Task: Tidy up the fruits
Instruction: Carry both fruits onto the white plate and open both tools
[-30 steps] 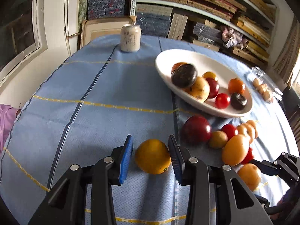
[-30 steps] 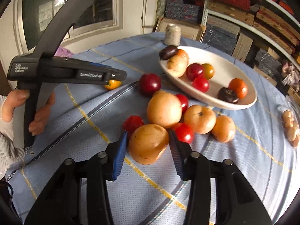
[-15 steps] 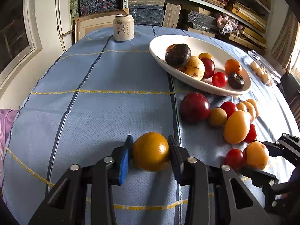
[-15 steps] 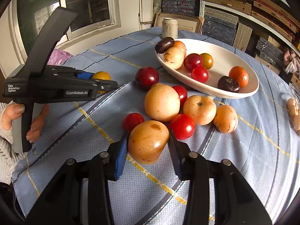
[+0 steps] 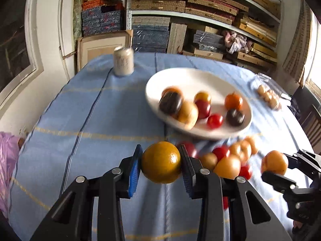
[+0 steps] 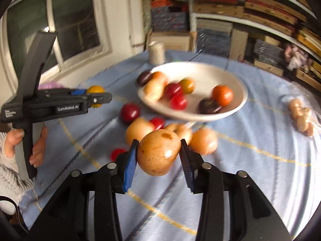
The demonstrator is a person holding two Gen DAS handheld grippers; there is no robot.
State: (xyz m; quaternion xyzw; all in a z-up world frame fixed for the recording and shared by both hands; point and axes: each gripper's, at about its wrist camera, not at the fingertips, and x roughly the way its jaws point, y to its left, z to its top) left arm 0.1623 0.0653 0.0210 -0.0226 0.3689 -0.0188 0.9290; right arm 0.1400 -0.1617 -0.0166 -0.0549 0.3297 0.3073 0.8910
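Observation:
My left gripper is shut on a yellow-orange fruit and holds it off the blue tablecloth. My right gripper is shut on a tan, pear-like fruit, also lifted. In the right wrist view the left gripper shows at the left with its yellow-orange fruit, a hand on its handle. The right gripper appears at the right edge of the left wrist view, holding the tan fruit. A white oval bowl with several fruits lies beyond. Several loose fruits stay on the cloth.
A pale drink can stands at the table's far side. A clear pack of small brown fruits lies at the right. Shelves of boxes line the back wall, and a pink cloth hangs at the left table edge.
Both grippers closed on their fruits and have lifted them off the cloth; the table and bowl now sit lower and further in both views, blurred by motion.

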